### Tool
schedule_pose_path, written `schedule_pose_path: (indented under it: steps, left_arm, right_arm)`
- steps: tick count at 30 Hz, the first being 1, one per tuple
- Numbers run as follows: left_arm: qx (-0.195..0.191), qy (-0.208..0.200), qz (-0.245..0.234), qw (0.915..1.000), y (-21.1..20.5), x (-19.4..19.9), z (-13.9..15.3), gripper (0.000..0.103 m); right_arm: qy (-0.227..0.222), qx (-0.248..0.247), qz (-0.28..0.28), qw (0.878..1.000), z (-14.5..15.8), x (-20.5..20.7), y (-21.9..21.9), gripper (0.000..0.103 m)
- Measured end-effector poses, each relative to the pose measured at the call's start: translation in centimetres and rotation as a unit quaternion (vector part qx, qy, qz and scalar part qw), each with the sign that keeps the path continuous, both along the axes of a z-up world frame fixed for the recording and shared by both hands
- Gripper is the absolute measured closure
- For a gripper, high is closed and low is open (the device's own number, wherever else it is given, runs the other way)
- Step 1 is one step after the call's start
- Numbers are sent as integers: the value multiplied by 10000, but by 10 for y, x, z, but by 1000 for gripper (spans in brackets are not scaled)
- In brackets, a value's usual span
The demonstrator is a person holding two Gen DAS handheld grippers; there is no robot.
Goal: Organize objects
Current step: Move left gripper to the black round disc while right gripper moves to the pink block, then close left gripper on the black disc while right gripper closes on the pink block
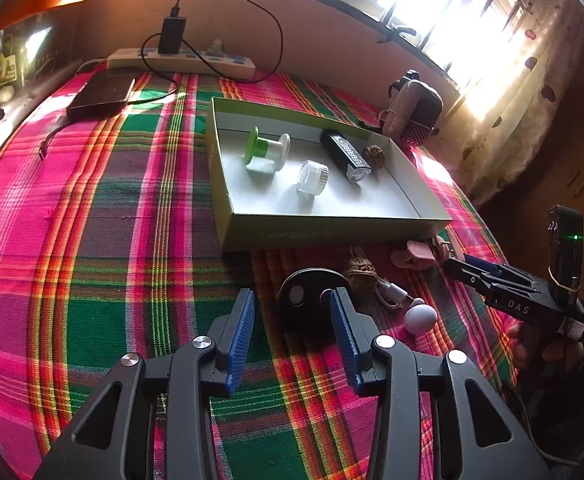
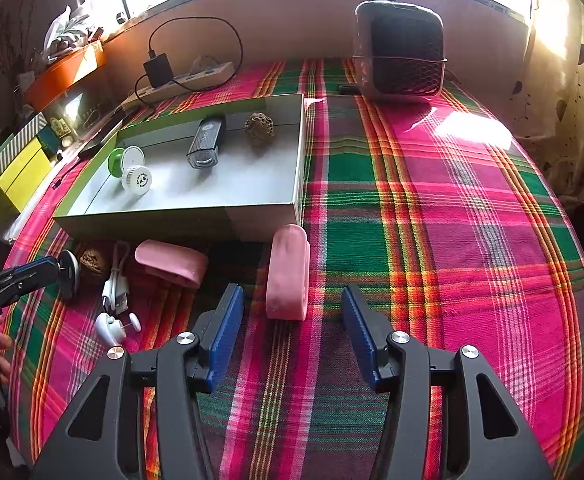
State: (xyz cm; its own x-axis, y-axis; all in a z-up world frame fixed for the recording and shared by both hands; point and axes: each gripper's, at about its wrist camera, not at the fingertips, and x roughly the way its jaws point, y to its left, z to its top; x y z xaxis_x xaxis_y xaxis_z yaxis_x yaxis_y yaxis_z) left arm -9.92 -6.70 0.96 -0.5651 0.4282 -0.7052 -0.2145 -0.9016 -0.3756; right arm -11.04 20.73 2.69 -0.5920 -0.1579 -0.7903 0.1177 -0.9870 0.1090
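Observation:
On the plaid cloth in front of the open box (image 1: 332, 222), a black round disc (image 1: 308, 312) lies at the tips of my left gripper (image 1: 292, 296). Its jaws are open, with a gap on the left side of the disc. In the right wrist view a pink clip-like piece (image 2: 287, 272) sits just ahead between the open fingers of my right gripper (image 2: 292, 294), untouched. A second pink piece (image 2: 171, 264), a walnut-like ball (image 2: 91, 262), a white cable (image 2: 113, 284) and a small white item (image 2: 109, 326) lie nearby. The box holds a green-white spool (image 1: 265, 150), a clear jar (image 1: 312, 178), a black device (image 1: 344, 156) and a brown ball (image 1: 374, 154).
A small fan-like appliance (image 2: 400, 48) stands at the back by the window. A power strip (image 1: 179, 62) with a black charger and cable lies along the wall, with a dark flat device (image 1: 103, 92) beside it. Yellow and striped boxes (image 2: 15, 168) sit off the left edge. A curtain (image 1: 524, 92) hangs at the right.

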Motion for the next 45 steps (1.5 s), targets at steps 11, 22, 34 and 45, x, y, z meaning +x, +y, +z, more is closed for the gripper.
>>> schedule_pose_path:
  steps: [11,22,34,45]
  left_arm:
    - [-111,-52,-208,9997,8,-4,-2,65]
    - [-410,-18,-278,9988,18,-13,-1,65]
    - [-626,35,-235,9978,25,-16,0,65]
    - [-712,31,-106,9974,24,-15,-1,76]
  right_arm:
    - [20,223,121,9997,-1,-8,-11,44]
    - [53,579,27,9983,-3,-12,-15,44]
    - [70,629,-79,9980,-3,-16,-12,44]
    - [130,684,-153,9975,-3,-15,-13,44]
